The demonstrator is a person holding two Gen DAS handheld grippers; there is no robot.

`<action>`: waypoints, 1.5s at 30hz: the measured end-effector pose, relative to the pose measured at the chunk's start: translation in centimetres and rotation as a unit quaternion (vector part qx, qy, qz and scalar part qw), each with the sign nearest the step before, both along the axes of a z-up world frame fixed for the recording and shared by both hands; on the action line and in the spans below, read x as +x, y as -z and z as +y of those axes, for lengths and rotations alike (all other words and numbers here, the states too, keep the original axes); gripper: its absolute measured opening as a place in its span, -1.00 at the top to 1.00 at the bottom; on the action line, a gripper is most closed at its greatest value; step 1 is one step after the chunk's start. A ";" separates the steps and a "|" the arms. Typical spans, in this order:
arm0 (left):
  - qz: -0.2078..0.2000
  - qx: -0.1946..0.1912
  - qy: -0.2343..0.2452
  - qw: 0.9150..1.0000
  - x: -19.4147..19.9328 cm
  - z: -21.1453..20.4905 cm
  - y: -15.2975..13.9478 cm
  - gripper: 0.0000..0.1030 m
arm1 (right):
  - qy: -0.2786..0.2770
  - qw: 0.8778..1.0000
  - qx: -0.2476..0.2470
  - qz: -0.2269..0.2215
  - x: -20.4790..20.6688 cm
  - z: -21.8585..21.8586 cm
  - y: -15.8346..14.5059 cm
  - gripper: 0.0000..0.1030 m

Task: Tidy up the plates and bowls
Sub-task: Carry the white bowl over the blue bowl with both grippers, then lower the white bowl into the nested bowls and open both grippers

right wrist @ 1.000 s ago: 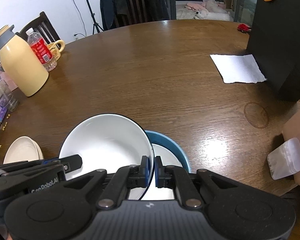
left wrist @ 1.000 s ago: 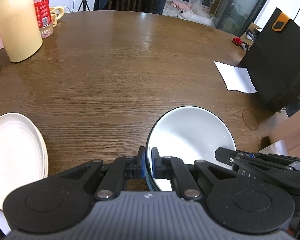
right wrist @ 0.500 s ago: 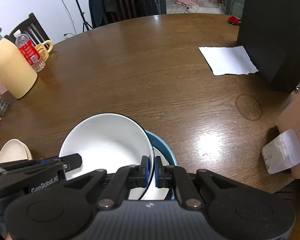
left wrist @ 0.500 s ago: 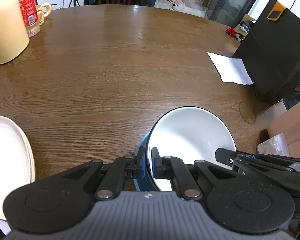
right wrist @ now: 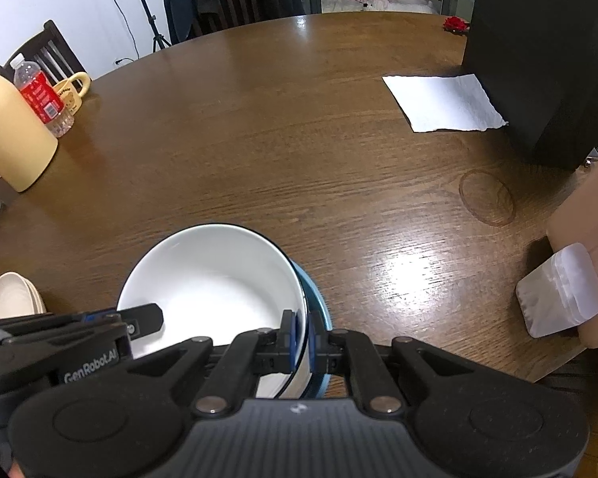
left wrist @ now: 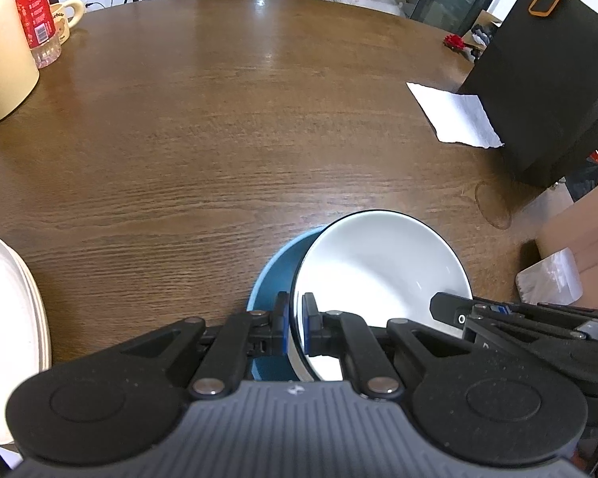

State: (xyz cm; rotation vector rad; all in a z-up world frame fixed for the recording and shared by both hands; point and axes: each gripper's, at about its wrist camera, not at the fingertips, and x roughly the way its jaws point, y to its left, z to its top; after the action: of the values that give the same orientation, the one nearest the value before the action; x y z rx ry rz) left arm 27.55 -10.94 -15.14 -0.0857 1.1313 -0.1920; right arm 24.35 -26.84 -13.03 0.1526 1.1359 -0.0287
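A white bowl [left wrist: 378, 263] with a dark rim sits tilted inside a blue bowl [left wrist: 275, 275] near the table's front edge. My left gripper [left wrist: 296, 318] is shut on the white bowl's left rim. My right gripper [right wrist: 303, 332] is shut on the same white bowl [right wrist: 215, 275], on its right rim. A strip of the blue bowl [right wrist: 317, 306] shows beside it. A stack of cream plates [left wrist: 8, 302] lies to the left and also shows in the right wrist view [right wrist: 10, 296].
On the round wooden table [left wrist: 239, 127]: a cream jug [left wrist: 0, 55], a red-labelled bottle [left wrist: 36, 16] and a mug [left wrist: 65, 16] at far left, a white paper sheet [left wrist: 456, 119] and a black bag [left wrist: 546, 91] at right. A cardboard box [right wrist: 586, 239] and a plastic packet [right wrist: 558, 290] stand at the right edge.
Both grippers have lowered the white bowl into the blue bowl, whose rim now shows on both sides. Both grips are unchanged.
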 end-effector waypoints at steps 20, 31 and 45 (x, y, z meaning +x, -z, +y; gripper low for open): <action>-0.018 0.030 0.018 0.999 -0.6 -1.1 1.2 0.87 | -0.018 1.000 -0.016 0.003 -0.2 0.2 1.1 0.87; -0.025 0.033 0.019 0.999 -1.0 -1.0 1.4 0.86 | -0.021 1.000 -0.017 -0.001 -0.4 0.2 1.1 0.87; -0.027 0.025 0.016 0.999 -1.1 -0.5 0.9 0.87 | -0.020 1.000 0.002 -0.008 -0.9 -0.5 0.5 0.81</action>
State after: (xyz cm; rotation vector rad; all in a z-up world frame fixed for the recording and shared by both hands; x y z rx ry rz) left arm 26.41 -11.44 -16.07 -0.0183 1.0840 -0.1931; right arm 23.48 -27.32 -13.54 0.1324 1.1221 0.0108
